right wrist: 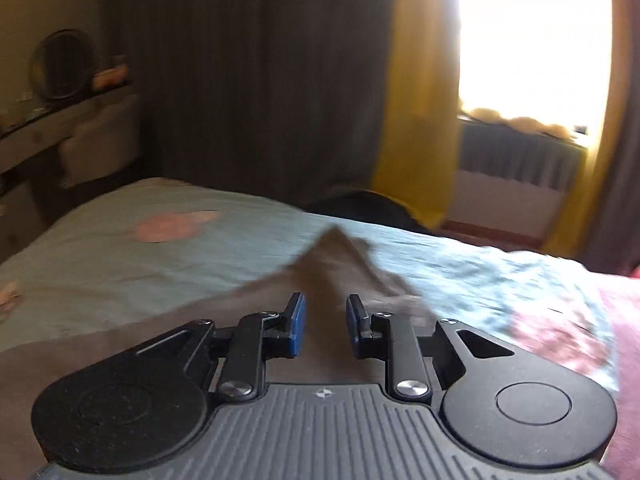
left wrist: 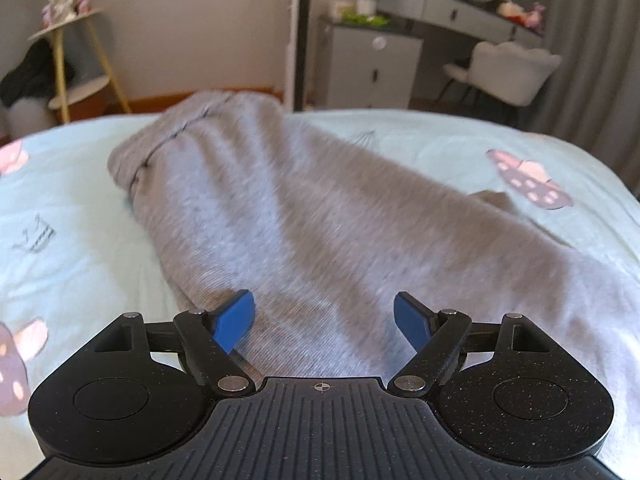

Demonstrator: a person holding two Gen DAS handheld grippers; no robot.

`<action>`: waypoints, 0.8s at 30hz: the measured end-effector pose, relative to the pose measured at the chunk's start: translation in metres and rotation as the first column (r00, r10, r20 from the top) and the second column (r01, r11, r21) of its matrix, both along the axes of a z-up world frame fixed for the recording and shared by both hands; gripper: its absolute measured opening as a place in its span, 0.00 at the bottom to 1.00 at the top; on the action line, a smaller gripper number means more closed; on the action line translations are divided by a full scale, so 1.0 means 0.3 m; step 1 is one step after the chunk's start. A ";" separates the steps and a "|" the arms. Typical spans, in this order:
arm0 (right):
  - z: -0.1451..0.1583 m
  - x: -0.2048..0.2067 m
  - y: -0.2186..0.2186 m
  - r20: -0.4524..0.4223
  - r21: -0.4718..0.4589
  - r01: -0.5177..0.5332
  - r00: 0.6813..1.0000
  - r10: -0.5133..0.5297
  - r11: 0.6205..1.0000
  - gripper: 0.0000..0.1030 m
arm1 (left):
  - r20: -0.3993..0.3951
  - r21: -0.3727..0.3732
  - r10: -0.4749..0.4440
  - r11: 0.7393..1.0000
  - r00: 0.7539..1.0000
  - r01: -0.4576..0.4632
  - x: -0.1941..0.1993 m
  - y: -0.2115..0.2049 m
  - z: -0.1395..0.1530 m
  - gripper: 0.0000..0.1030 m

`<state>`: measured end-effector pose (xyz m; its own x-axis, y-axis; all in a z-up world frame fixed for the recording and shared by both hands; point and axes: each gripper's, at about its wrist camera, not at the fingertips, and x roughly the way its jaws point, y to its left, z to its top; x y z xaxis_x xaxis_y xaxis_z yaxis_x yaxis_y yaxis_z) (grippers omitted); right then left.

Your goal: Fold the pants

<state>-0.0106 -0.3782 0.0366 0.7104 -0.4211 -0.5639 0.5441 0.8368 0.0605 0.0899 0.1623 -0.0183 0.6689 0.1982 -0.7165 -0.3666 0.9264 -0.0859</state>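
Bedroom, bed (left wrist: 80,200): grey pants (left wrist: 320,220) lie lengthwise ahead of both fingers. Left gripper (left wrist: 324,320) wide open, right gripper (right wrist: 326,326) part-open, both empty. Likely next: grasp an end.

- Pants (left wrist: 320,216): heather grey.
- Bed sheet (left wrist: 72,208): pale mint, pink mushroom prints.
- Left gripper (left wrist: 324,322), right gripper (right wrist: 326,324): black bodies, blue pads.
- Curtain (right wrist: 416,100): yellow.
- Chair (left wrist: 508,68): grey.
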 end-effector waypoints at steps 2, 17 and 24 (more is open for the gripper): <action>0.025 0.120 0.162 0.021 0.039 -0.220 0.975 0.219 0.975 0.32 | -0.007 -0.007 0.005 1.000 1.000 -0.005 -0.003 0.010 -0.004 0.81; -0.189 0.823 1.150 -0.136 0.213 -0.828 0.501 0.855 0.519 0.37 | 0.001 -0.077 0.024 0.997 1.000 -0.024 -0.039 0.064 -0.022 0.84; -0.254 0.833 1.263 -0.229 0.209 -0.876 0.388 0.893 0.434 0.44 | 0.007 -0.095 0.003 0.996 1.000 -0.002 -0.033 0.062 -0.030 0.91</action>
<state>0.2392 0.0006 -0.0394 0.4830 0.3837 -0.7871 -0.5049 0.8564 0.1076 0.0799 0.1809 -0.0274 0.6734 0.1314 -0.7275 -0.3678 0.9132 -0.1756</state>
